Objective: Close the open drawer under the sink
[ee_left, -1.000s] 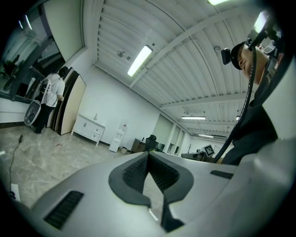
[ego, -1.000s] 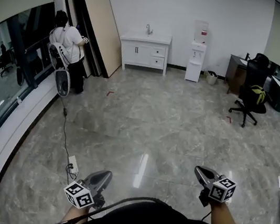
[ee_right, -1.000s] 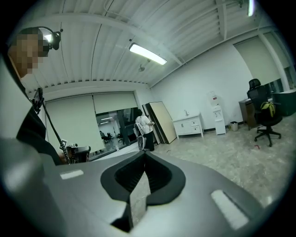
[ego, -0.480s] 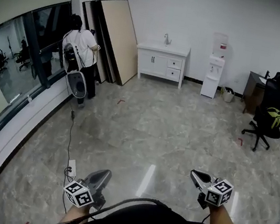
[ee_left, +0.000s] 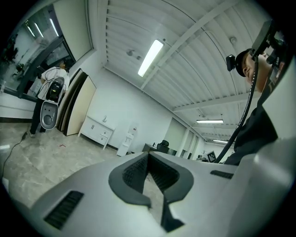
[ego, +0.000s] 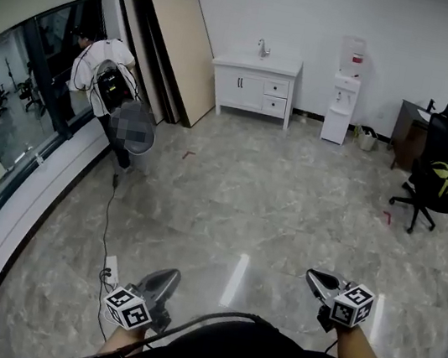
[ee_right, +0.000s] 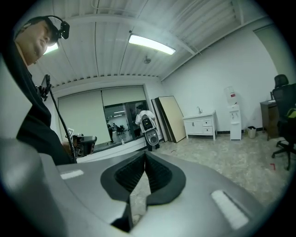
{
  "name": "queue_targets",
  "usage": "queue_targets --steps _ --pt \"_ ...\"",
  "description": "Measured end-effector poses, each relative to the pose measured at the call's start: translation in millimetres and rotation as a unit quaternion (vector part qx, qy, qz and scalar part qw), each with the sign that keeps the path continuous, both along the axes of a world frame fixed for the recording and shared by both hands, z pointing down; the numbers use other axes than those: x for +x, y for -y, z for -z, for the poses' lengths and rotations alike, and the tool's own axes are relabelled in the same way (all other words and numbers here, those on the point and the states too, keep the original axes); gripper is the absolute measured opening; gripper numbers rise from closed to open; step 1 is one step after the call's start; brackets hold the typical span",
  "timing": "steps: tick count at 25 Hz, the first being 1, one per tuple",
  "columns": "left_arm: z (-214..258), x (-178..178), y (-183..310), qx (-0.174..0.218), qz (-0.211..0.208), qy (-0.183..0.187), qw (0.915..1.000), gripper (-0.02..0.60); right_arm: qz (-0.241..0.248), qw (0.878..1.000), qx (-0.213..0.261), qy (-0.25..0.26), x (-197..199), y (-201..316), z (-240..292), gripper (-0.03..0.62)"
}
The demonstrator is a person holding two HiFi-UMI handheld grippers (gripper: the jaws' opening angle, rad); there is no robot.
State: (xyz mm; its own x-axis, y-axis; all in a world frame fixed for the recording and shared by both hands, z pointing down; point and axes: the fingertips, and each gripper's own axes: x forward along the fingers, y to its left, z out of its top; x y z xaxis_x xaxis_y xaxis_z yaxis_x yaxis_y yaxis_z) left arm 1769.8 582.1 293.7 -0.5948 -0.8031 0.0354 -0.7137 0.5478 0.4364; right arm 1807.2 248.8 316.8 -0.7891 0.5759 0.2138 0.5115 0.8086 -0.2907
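— Location of the sink cabinet (ego: 254,87)?
— Against the far wall, between leaning boards (ego: 178,47) on its left and a water dispenser (ego: 344,88) on its right. Its drawers (ego: 275,96) occupy the right half. They are too small to tell which one stands open.
— State of the tongs?
— Left gripper (ee_left: 147,153): jaws pressed together, nothing between them. Right gripper (ee_right: 145,153): the same, empty. Both are near, well apart from the cabinet.

White sink cabinet (ego: 241,88) against far wall (ego: 336,14), two stacked drawers (ego: 275,97) at its right, too distant to tell if open
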Motion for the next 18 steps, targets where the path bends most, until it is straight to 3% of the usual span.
queue_targets --steps 7,13,18 --pt "6 -91 -15 0.02 -0.042 0.015 0.9988 0.0 -0.041 0.998 0.037 0.014 -73 -16 18 0.002" --pt "28 -184 -72 0.015 -0.058 0.03 0.9978 0.0 -0.069 0.997 0.026 0.021 -152 -68 47 0.002" --pt "27 -238 -103 0.008 -0.063 0.033 0.9974 0.0 -0.081 0.996 0.028 0.02 -207 -94 47 0.002"
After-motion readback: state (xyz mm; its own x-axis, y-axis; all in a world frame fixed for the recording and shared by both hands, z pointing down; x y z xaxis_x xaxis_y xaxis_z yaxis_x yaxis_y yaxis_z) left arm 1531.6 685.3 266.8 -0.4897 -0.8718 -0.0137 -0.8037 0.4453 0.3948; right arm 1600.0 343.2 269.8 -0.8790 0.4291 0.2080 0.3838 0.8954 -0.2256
